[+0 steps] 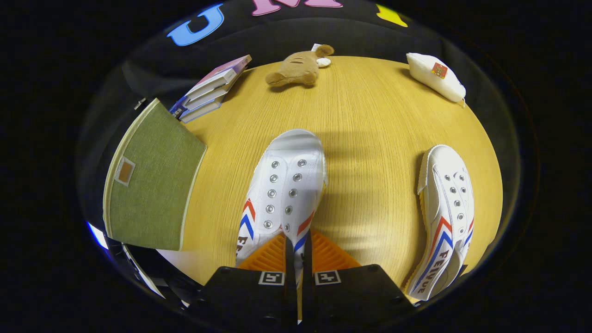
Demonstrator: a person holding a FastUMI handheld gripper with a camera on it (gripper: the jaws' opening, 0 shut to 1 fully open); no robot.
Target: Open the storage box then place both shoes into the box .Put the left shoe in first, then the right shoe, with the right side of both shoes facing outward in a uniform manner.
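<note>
The claw (296, 252) sits at the bottom centre of the frame, and its two fingers stand very close together, with only a thin gap. In this gap there is the rear edge of a white shoe (286, 185), so the claw seems to be closed on the heel part of this shoe; both fingers look to press on it from the two sides. The shoe stretches from the fingers up to the middle of the frame, with its toe pointing away and its eyelets facing up. It seems to hang a little above the table (370, 115), because a soft shadow lies on the wood beside it, but I cannot be sure of this.

The second shoe (446, 217) lies on the table at the lower right of the frame, well apart from the claw, tilted on its side.

The storage box (152, 185), covered with green cloth, stands at the left of the frame, near the gripped shoe but not touching it. Whether it is already open I cannot tell from this angle.

I judge that the step in hand is carrying the first shoe toward the box. The next move calls for swinging the shoe to the left, over the box, and turning it so that its right side faces outward.

Some books (212, 90), a plush toy (298, 67) and a white pouch (434, 76) lie along the far edge of the table.
</note>
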